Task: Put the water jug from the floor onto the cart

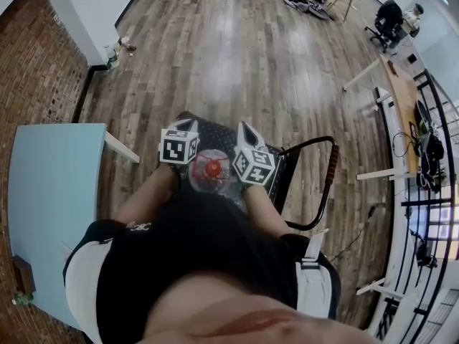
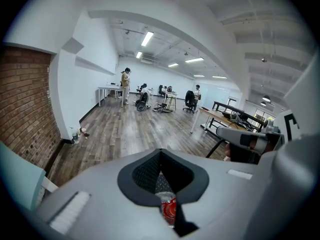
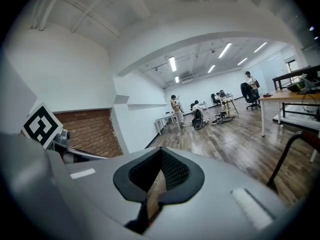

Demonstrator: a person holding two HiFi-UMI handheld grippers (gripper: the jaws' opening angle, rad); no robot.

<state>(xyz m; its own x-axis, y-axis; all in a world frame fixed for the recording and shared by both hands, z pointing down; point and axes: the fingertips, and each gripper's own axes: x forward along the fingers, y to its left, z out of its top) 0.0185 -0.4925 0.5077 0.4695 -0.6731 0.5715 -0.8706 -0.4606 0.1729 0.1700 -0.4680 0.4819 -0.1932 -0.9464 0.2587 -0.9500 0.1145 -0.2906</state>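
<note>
The clear water jug (image 1: 212, 172) with a red cap (image 1: 213, 168) hangs just above the black cart (image 1: 288, 165), close to my body. It sits squeezed between my two grippers, one on each side of it. Left gripper (image 1: 185, 127) is shut, its marker cube to the left of the cap. Right gripper (image 1: 247, 133) is shut too, its cube to the cap's right. In the left gripper view the jaws (image 2: 161, 184) meet, and the red cap (image 2: 169, 210) shows below them. In the right gripper view the jaws (image 3: 155, 189) meet with only floor behind.
The cart's curved handle (image 1: 330, 174) rises on the right. A light blue table (image 1: 50, 192) stands at my left beside a brick wall (image 1: 36, 56). Desks (image 1: 398, 84) and a railing (image 1: 430, 192) line the right side. People stand far across the wooden floor (image 2: 125, 79).
</note>
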